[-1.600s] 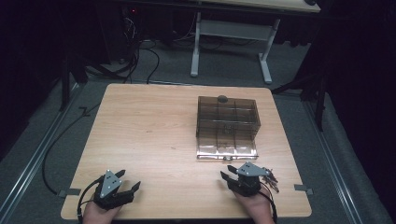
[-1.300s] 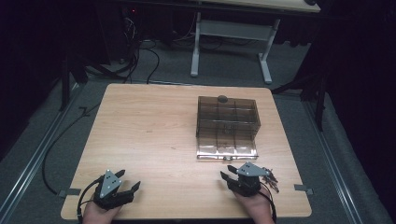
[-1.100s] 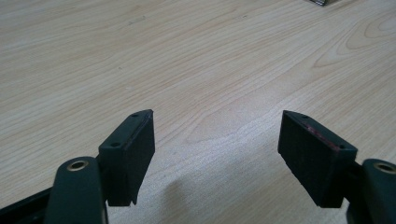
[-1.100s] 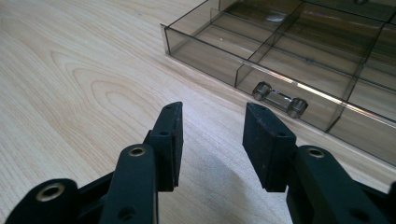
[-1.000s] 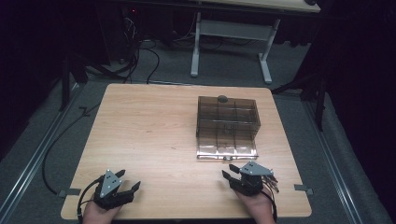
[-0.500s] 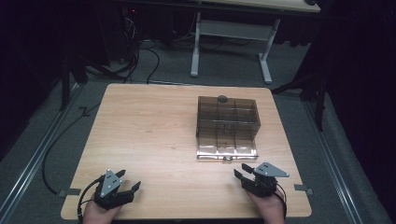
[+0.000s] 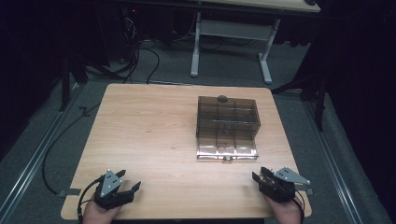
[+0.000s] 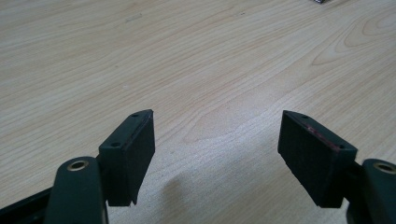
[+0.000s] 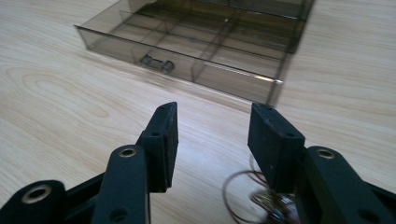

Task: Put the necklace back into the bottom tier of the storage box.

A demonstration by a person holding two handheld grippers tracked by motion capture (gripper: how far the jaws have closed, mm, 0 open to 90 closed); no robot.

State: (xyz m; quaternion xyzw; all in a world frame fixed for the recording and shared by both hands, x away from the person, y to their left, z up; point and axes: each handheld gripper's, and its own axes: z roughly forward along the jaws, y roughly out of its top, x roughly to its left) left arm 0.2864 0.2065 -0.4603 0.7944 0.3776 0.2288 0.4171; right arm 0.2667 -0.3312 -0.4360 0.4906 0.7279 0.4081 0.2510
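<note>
right gripper [image 9: 212, 126], jaws apart and empty, faces a smoky clear compartment box [image 9: 205, 39] with drawer pulled out.

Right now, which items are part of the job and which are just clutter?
In play:
smoky transparent plastic drawer box, its drawer pulled out
right claw, open, nearest it
left claw, open

Lying about:
small dark round object at the box's far edge
light wooden table
</note>
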